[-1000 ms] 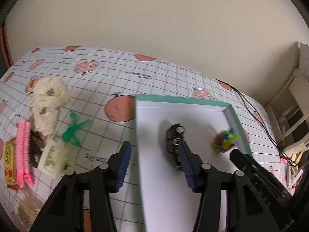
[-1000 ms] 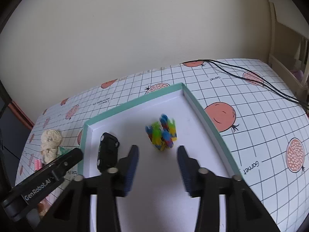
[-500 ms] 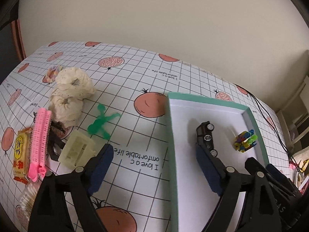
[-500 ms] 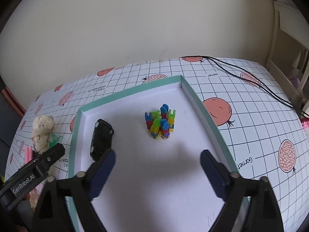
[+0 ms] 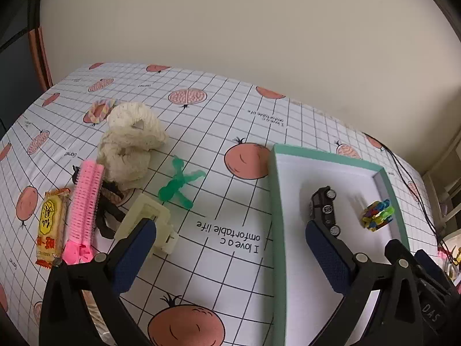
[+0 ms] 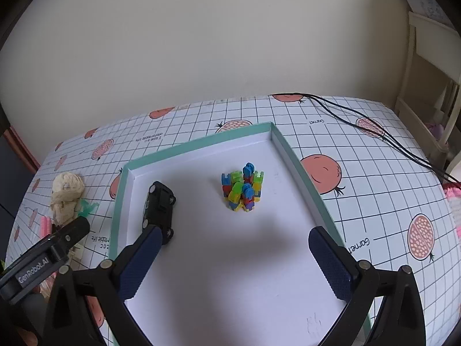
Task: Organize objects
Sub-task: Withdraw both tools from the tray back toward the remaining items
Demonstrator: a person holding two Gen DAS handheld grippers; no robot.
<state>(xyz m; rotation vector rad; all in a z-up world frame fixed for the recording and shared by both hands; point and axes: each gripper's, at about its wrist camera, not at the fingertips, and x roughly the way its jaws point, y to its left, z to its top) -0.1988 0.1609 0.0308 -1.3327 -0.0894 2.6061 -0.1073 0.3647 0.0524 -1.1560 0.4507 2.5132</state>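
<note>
We hold our left black two-finger gripper with blue ribbed pads (image 5: 230, 232) spread wide, nothing between its fingers, pointing forward and down. Our right black two-finger gripper with blue ribbed pads (image 6: 234, 235) is likewise spread wide and empty, angled downward. In the right wrist view the left gripper's black body shows at the lower left, close beside the right one.

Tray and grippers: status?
Left gripper open, empty; right gripper open, empty. Toy car and block cluster in tray. Green figure, pink comb outside. Nothing blocking.
</note>
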